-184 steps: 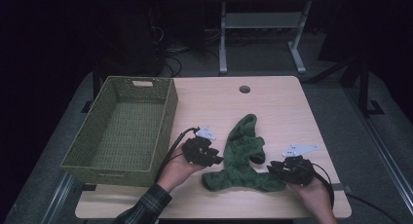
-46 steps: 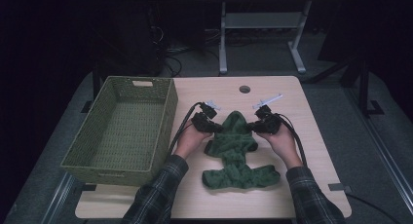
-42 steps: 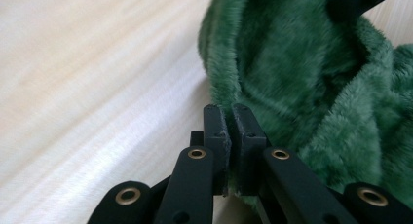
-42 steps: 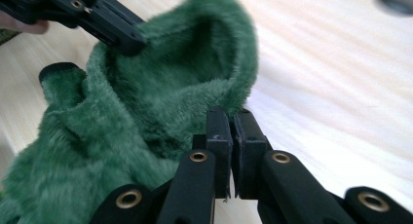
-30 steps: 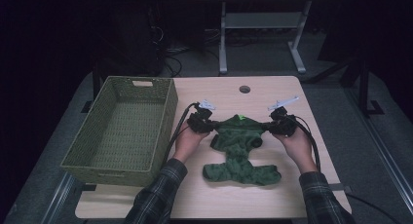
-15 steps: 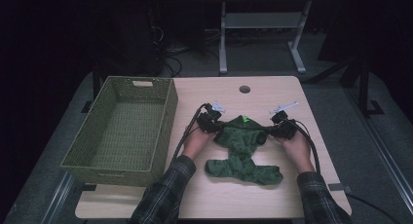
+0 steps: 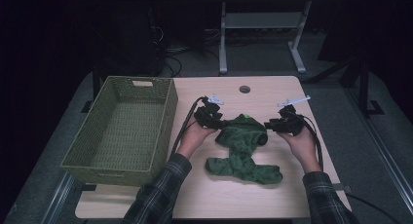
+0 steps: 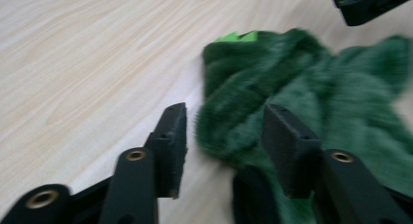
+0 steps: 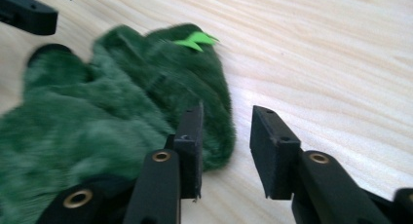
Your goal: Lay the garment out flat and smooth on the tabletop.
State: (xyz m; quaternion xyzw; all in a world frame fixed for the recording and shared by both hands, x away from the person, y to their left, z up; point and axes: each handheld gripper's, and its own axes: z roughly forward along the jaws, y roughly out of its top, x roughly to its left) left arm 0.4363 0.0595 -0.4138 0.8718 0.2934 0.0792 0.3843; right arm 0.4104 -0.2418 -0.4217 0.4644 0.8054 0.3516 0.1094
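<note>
A fuzzy dark green garment (image 7: pixel 242 153) lies folded on the wooden table (image 7: pixel 253 199), with a light green tag (image 7: pixel 247 117) at its far edge. My left gripper (image 7: pixel 222 126) is at the fold's left end and my right gripper (image 7: pixel 268 125) at its right end. Both sets of jaws have just been opening. In the left gripper view the garment (image 8: pixel 302 73) bulges between the parted jaws of the left gripper (image 8: pixel 224 112) without being pressed. In the right gripper view the right gripper (image 9: pixel 226 112) stands open at the garment's (image 9: pixel 97 112) edge, with mostly bare wood in the gap.
A green woven basket (image 7: pixel 112 173) stands empty on the table's left side, close to my left forearm. A round cable hole (image 7: pixel 244 89) sits in the table's far middle. Table legs and cables lie on the dark floor beyond.
Both grippers drew the garment's far end toward the person and folded it over the rest. Since the last earlier frame both jaws have parted and let the fabric go.
</note>
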